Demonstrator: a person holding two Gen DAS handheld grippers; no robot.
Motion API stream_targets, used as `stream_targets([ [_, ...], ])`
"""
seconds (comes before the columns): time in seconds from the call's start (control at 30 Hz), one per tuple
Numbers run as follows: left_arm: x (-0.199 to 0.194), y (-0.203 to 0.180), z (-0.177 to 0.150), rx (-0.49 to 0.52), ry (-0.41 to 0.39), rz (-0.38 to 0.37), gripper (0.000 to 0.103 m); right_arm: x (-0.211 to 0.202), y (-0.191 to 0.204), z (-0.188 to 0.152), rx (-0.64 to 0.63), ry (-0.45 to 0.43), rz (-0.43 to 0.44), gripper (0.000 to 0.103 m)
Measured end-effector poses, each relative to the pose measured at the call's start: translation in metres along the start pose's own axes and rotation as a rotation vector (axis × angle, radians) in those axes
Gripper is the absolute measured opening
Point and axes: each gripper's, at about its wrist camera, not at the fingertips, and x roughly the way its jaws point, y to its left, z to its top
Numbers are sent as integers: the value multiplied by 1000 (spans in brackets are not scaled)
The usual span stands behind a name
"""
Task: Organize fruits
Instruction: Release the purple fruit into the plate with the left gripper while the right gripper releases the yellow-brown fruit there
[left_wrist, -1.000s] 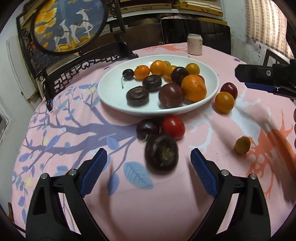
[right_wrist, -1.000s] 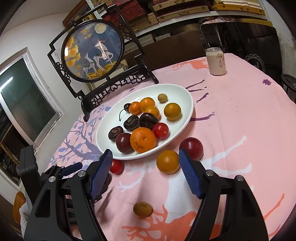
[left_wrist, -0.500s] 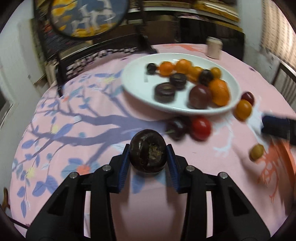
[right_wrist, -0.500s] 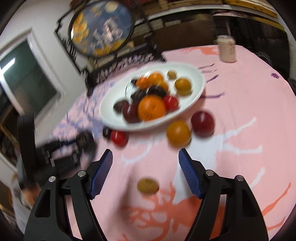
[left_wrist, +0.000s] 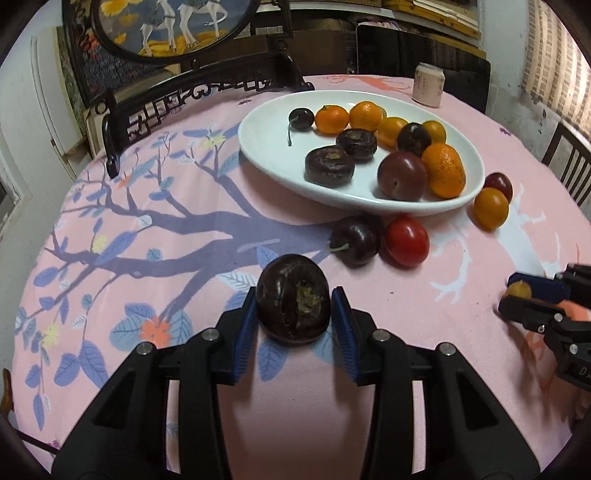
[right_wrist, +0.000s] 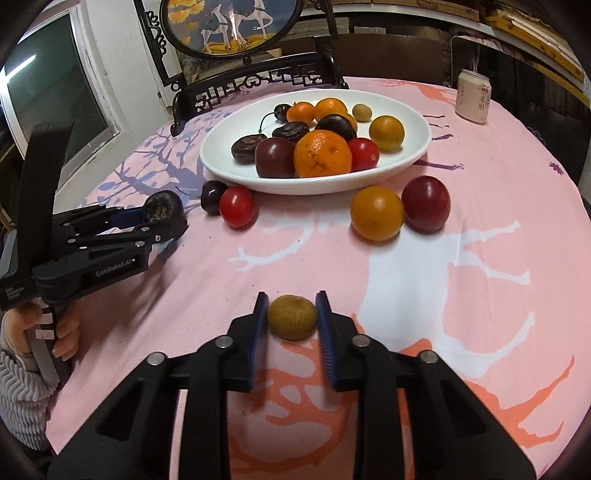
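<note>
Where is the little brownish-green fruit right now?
In the right wrist view, the brownish-green fruit sits low and central between the right tool's blue pads, on the pink tablecloth.

Plate (right_wrist: 413, 155): one
Fruits on the plate: eleven
Fruits loose on the tablecloth (right_wrist: 480, 295): four
Fruits between gripper pads: two
Drink can (right_wrist: 474, 96): one
Grippers: two

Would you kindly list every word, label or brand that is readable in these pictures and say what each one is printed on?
"GenRobot.AI": white print on the side of the left gripper, right wrist view.
Small white print on the black block at that gripper's rear: too small to read.
Dark characters on the pale can at the table's far edge: too blurred to read.
"DA...": cut-off letters on the right gripper's body, left wrist view.
</note>
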Motion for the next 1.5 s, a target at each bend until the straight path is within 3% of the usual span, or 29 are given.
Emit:
stream_targets([
  [0.17,-3,3,0,-18,-17,-27,37,-4,0,1,-1,-15,29,26],
  [0.37,-26,0,17,-19,-117,-9,38,-23,-7,14,31,-117,53,26],
  [0.5,-22,3,58,-33,-135,-4,38,-31,-23,59,91,-181,49,26],
  [0.67,6,3,96,-69,-140,17,38,-7,-36,112,137,-206,18,26],
  [0.73,17,8,101,-121,-143,-1,50,8,-41,124,158,-209,46,28],
  [0.77,19,10,101,-133,-143,-7,64,15,-45,128,175,-221,59,43],
  [0.83,16,13,98,-125,-161,3,72,18,-52,126,193,-243,37,56],
  [1.03,5,19,87,-105,-181,44,87,-1,-63,114,214,-264,69,58],
  [1.23,-11,11,58,-44,-185,77,94,-21,-67,77,255,-266,57,78],
  [1.37,-21,-6,40,39,-197,92,96,-21,-64,63,245,-232,43,79],
  [1.5,-24,-18,28,81,-186,70,97,-27,-63,62,234,-252,37,79],
])
